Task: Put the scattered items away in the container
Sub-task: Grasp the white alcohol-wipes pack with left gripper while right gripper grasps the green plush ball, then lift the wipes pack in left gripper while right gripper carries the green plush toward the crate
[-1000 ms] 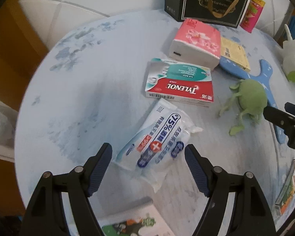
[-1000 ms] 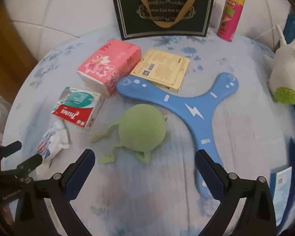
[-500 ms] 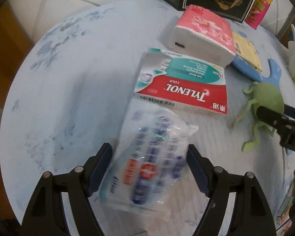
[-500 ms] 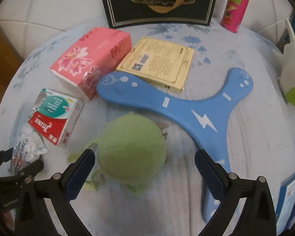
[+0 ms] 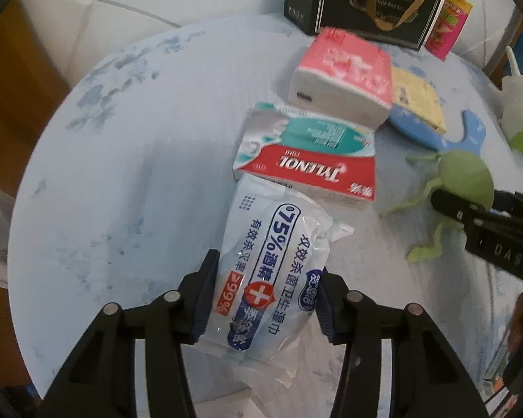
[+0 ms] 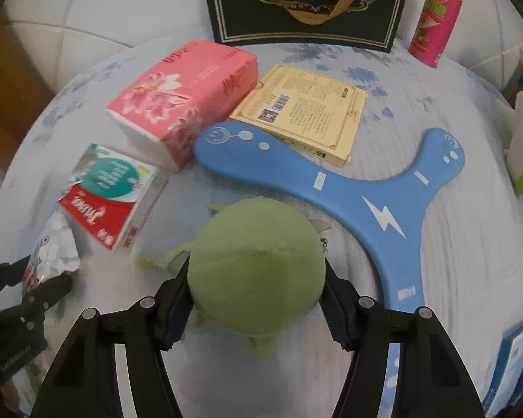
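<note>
Left tool (image 5: 266, 299) is pinched on a crinkly plastic wipes pack (image 5: 272, 264), its far end just touching the glossy Tylenol box (image 5: 308, 167). Right tool (image 6: 256, 304) squeezes a fuzzy round green plush (image 6: 256, 261) beside a smooth blue boomerang (image 6: 331, 177). It all sits on a round counter (image 5: 122, 174) under a pale blue flowery cloth. A black gift bag (image 6: 307, 3) stands at the back, with white padded panels behind it.

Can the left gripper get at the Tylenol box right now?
Probably not. The left gripper is shut on the wipes pack, whose far end lies against the Tylenol box, so its fingers are occupied.
</note>
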`<state>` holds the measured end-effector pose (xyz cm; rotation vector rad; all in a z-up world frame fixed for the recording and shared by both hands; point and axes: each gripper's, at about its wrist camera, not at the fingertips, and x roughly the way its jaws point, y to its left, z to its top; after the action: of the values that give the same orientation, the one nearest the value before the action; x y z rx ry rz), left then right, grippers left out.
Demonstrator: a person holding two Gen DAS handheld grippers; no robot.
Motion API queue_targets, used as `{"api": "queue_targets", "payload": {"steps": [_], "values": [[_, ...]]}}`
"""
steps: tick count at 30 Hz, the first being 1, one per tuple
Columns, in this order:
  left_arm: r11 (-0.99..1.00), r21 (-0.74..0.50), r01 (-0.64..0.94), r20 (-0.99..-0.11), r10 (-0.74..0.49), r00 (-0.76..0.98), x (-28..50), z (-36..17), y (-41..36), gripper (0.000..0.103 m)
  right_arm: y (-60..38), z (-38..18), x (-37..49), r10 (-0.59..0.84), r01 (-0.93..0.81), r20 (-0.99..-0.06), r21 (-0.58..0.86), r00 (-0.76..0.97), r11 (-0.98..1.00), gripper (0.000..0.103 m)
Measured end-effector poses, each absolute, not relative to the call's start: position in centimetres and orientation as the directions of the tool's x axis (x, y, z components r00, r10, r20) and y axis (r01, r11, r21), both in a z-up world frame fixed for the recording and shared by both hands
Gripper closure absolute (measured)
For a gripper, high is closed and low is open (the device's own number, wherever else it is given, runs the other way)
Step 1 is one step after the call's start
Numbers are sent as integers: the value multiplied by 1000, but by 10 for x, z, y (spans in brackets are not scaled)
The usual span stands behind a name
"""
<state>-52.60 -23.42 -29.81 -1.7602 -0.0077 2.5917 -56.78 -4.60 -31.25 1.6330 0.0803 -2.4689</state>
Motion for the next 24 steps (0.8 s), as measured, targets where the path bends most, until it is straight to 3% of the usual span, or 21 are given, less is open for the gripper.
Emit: {"api": "queue_targets", "payload": {"steps": [24], "values": [[-998, -42, -36, -832, 55, -552, -435, -183, -188, 54, -12, -180, -460, -165, 207, -813, 56, -558, -977, 38]]}}
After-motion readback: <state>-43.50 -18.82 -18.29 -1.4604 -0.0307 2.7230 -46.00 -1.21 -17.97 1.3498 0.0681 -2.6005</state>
